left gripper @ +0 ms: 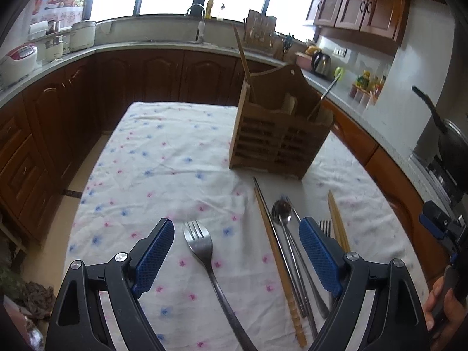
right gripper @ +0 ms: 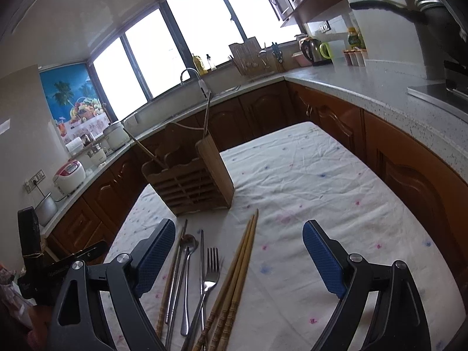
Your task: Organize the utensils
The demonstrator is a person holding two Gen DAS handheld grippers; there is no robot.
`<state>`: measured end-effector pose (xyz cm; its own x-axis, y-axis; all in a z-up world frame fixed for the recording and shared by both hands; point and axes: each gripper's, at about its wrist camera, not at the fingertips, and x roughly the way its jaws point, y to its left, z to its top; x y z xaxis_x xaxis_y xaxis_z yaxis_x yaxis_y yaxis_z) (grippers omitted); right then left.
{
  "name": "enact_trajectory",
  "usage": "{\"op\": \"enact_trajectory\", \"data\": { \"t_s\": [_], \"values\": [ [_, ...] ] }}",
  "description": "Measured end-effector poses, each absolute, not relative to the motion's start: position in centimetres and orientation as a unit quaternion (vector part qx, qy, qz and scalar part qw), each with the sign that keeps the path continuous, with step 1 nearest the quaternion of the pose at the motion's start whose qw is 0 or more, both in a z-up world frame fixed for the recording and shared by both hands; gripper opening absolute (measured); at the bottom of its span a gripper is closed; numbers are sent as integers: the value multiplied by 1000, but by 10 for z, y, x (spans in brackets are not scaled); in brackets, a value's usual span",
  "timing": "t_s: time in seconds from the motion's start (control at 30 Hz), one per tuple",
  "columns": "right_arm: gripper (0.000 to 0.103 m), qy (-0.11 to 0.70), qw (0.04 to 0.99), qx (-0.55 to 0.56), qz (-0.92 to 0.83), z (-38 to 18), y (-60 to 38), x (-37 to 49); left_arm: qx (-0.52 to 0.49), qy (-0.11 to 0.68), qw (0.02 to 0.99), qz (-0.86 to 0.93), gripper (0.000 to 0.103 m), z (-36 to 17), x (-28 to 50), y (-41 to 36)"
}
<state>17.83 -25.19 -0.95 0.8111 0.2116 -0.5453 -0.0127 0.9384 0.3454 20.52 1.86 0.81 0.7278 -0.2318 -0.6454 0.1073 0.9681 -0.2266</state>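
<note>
your left gripper [left gripper: 237, 251], black-framed with blue ribbed pads, hangs over the white cloth-covered table [left gripper: 152, 158] dotted with pink and blue flowers, its fingers spread wide and holding nothing. a lone steel fork [left gripper: 201, 251] lies on the cloth between those fingers, tines toward twelve o'clock, handle running to six; no pad touches it. at two o'clock of the fork, partly behind your right-hand pad, lies the rest of the cutlery in a loose row: a single brown wooden chopstick [left gripper: 278, 263], a steel spoon [left gripper: 281, 210] with steel chopsticks beside it, a second steel fork [left gripper: 324, 226] and a pair of pale bamboo chopsticks [left gripper: 339, 222]. the slatted brown wooden utensil holder [left gripper: 278, 137] stands upright on the cloth at twelve o'clock, well apart from the row, with a wooden stick and a metal handle leaning out of it.

your right gripper [right gripper: 239, 251] also stands wide open and empty above the table. in its view the bamboo chopsticks lie between its fingers, toward the left pad, tips at twelve o'clock; the second fork, the spoon and the brown chopstick sit at nine o'clock of them. the wooden holder stands at eleven o'clock. your hand [left gripper: 441, 313] shows at the left view's four o'clock edge, gripping a dark handle.
</note>
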Motion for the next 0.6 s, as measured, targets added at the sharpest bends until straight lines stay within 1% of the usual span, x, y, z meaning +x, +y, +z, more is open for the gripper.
{"op": "enact_trajectory", "data": {
  "t_s": [0.3, 0.47, 0.53, 0.6],
  "values": [
    [89, 315, 935, 155, 56, -16, -249, 188, -68, 387, 915, -89, 87, 0, 226, 3],
    [80, 337, 929, 146, 54, -25, -246, 201, -45, 412, 906, -86, 87, -15, 251, -12],
    [73, 349, 924, 146, 53, -31, -245, 208, -32, 421, 903, -85, 86, -20, 260, -18],
    [72, 360, 920, 147, 51, -37, -245, 213, -19, 428, 899, -85, 86, -26, 271, -26]
  ]
}}
